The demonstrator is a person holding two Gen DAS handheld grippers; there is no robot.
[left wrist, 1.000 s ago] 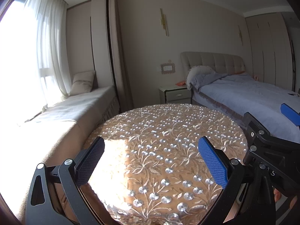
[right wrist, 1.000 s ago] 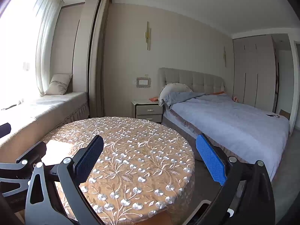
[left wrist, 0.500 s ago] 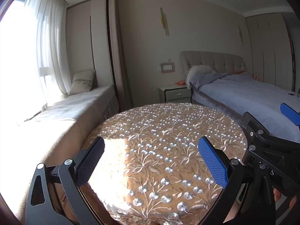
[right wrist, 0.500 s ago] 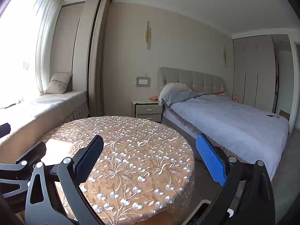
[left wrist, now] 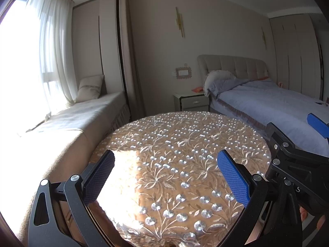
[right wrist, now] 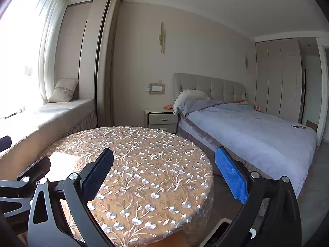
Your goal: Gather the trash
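Both grippers hover side by side over a round worktop draped in a tan cloth embroidered with silver flowers. The left gripper has its jaws wide apart with nothing between them; the right gripper likewise stands spread and bare. Sunlight falls across the cloth at about 9 o'clock. No trash can be made out on the worktop. Beyond it, at 12 o'clock, sits a nightstand; a bed with grey-blue bedding lies toward 2 o'clock, and a window seat toward 10 o'clock.
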